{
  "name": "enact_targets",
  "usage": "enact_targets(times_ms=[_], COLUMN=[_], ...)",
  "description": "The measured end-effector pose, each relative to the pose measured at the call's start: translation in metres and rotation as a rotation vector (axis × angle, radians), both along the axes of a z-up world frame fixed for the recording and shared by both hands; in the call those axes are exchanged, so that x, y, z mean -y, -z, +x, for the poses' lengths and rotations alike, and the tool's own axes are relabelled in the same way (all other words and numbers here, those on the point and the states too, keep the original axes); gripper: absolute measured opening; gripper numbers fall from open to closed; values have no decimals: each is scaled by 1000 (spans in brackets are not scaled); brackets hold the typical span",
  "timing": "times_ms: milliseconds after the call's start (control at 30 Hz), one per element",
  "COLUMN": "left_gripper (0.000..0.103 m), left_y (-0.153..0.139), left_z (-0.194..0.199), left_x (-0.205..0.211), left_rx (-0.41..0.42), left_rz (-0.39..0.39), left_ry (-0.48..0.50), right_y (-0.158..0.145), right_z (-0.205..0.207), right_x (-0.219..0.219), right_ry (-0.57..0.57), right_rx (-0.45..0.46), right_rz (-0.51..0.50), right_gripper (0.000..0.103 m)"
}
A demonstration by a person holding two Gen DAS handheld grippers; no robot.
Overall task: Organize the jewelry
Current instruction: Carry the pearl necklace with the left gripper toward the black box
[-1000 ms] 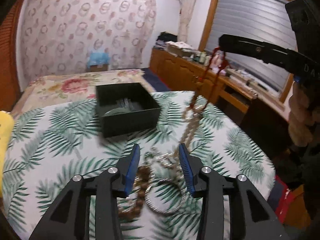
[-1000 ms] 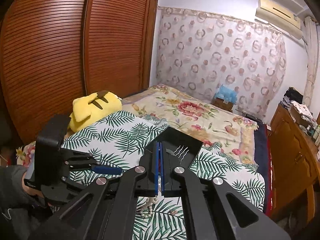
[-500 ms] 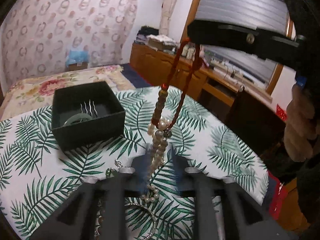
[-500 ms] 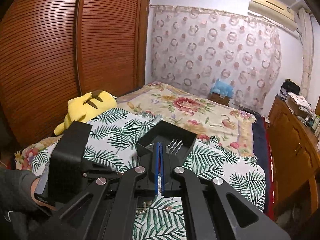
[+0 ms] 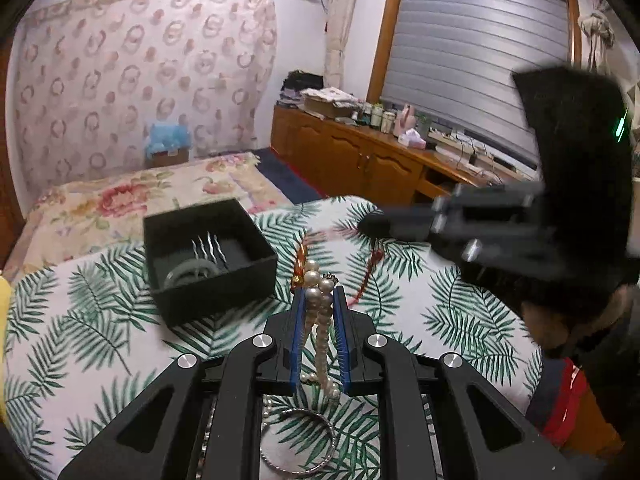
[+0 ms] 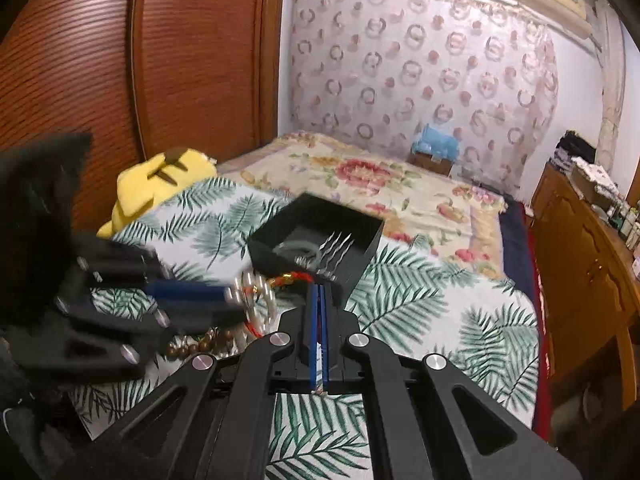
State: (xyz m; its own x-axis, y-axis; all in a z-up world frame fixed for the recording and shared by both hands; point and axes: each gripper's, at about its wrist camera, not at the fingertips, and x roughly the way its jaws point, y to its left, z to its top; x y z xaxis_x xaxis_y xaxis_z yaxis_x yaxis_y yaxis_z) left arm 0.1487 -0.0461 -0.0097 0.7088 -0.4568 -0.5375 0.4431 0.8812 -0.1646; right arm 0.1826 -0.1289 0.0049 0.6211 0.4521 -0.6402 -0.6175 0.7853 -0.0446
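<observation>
My left tongs (image 5: 319, 312) were clamped on the pearl strand (image 5: 316, 320), just beside the black box (image 5: 208, 256) on the leaf-print table (image 5: 80, 320). My right tongs (image 6: 319, 300) were pressed together on the red cord (image 6: 296, 279), held at the box's near wall.

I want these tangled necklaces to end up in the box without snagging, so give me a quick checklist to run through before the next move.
1. Left gripper has the pearl strand between its pads: ok.
2. Right gripper shut on the red cord: ok, though the pinch point itself is hard to see.
3. Pearls free of the red cord: not ok, they look entangled.
4. Black box open with space: ok; it holds hairpins and a bangle.
5. Silver bangle on the table clear of the hanging strand: cannot tell.
</observation>
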Motion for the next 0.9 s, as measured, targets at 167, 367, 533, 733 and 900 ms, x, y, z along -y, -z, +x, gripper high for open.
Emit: enact_targets(times_ms=[167,367,533,733,900], left_gripper=[12,13,13,13,13], left_y=[-14,-39,-64,-81,-86], left_z=[-4,-4,4,31,61], left_x=[-5,-19,-29,-39,-47], left_rx=[24,68,114,147,152], left_rz=[-10,-27,-27,-11,6], left_ry=[-6,-27,-47,-82,-117], right_y=[22,33,26,2,-11], right_z=[3,12,26,49,71], right_x=[-12,-15,-7,-4,-15], right_ry=[-2,5,12,13,9], right_rx=[-40,-53,-46,-8,35], right_rz=[-39,-44,-6,63,79], right_gripper=[2,2,2,2,2])
